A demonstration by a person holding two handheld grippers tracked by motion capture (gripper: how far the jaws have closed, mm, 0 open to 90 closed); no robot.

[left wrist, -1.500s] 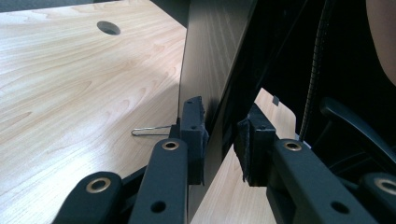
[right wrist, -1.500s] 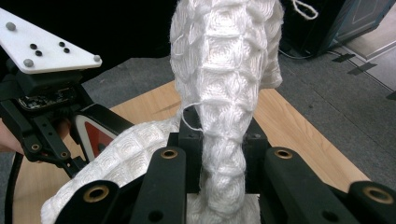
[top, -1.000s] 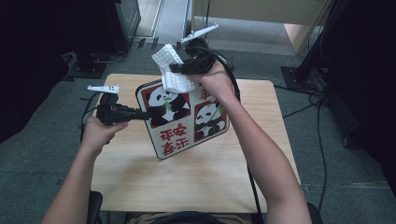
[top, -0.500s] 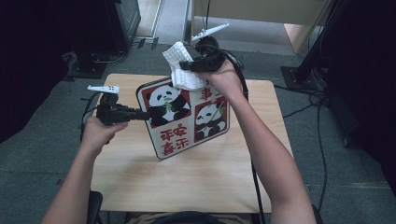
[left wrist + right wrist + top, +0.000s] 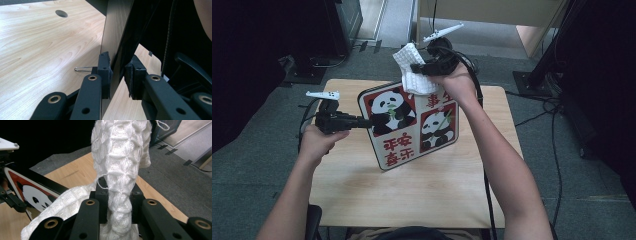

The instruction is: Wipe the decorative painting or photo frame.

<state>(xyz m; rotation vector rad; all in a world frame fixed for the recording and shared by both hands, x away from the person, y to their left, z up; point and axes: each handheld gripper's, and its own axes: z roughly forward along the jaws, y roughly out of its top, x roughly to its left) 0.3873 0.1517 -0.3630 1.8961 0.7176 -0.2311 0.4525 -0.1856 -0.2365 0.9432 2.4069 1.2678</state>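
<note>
A panda board (image 5: 412,125), red, white and black with characters on it, is held tilted above the wooden table (image 5: 422,195). My left gripper (image 5: 364,121) is shut on its left edge. In the left gripper view the pads (image 5: 105,72) clamp the thin dark edge of the board (image 5: 115,32). My right gripper (image 5: 416,67) is at the board's top edge, shut on a white waffle cloth (image 5: 414,82) that hangs against the board. In the right gripper view the cloth (image 5: 120,157) is bunched between the jaws of the right gripper (image 5: 117,195), with the board (image 5: 32,192) lower left.
The table has a round cable hole (image 5: 61,13), and a thin wire piece (image 5: 82,68) lies on it by the board. Black cables (image 5: 557,150) trail over the grey floor at the right. Dark stands (image 5: 307,70) flank the table's far corners.
The right hand has carried the cloth to the right along the board's top edge. The left hand and the board have stayed put.
</note>
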